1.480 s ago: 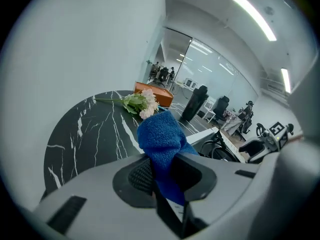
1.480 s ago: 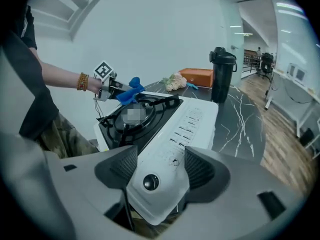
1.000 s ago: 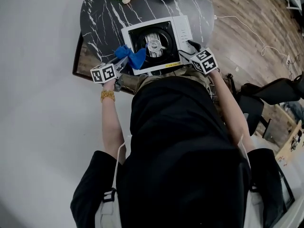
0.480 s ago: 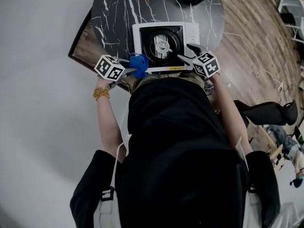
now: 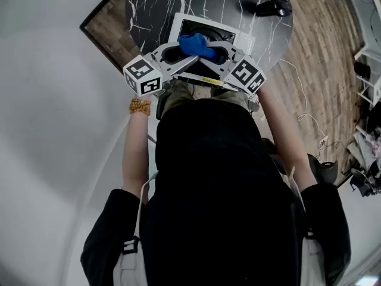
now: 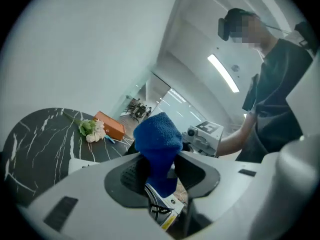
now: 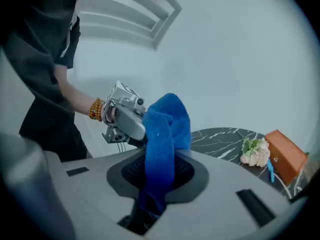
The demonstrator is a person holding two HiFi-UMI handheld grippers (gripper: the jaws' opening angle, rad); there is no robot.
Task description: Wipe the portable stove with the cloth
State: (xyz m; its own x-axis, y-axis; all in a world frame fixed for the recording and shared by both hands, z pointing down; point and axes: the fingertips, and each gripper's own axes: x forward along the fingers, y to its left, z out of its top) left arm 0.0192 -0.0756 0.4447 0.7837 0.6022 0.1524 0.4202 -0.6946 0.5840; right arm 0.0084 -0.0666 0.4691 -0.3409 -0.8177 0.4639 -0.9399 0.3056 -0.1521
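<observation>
Both grippers have drawn together since the earlier picture, when the left gripper (image 5: pixel 178 53) held the cloth (image 5: pixel 196 44) off the stove's near-left corner and the right gripper (image 5: pixel 219 53) stood apart at the stove's near-right side; now their tips meet nose to nose over the portable stove (image 5: pixel 241 40), with the blue cloth bunched between them.

In the left gripper view the left gripper (image 6: pixel 160 176) has its jaws closed narrow on the cloth (image 6: pixel 157 144), which stands up out of the gap as a rounded blue fold; the right gripper (image 6: pixel 204 136) lies just beyond the fold, facing back; under the jaw tips a corner of the stove with a yellow label (image 6: pixel 167 218) shows; further ahead and to the left of the jaws lie the black marbled table (image 6: pixel 35 134), a small bunch of flowers (image 6: pixel 91 129) and an orange box (image 6: pixel 109 126) beside it.

In the right gripper view the right gripper (image 7: pixel 160 176) is likewise clamped on the cloth (image 7: pixel 165 131), a strip of which runs down between its jaws; the left gripper (image 7: pixel 122 116) sits just past the cloth, touching it, and behind that a beaded bracelet (image 7: pixel 95 109) on the person's wrist; ahead and to the right of these jaws are the table (image 7: pixel 220 136), the flowers (image 7: pixel 254 151) and the orange box (image 7: pixel 285 159).

In the head view a dark object (image 5: pixel 274 6) rests on the table well beyond both grippers.
</observation>
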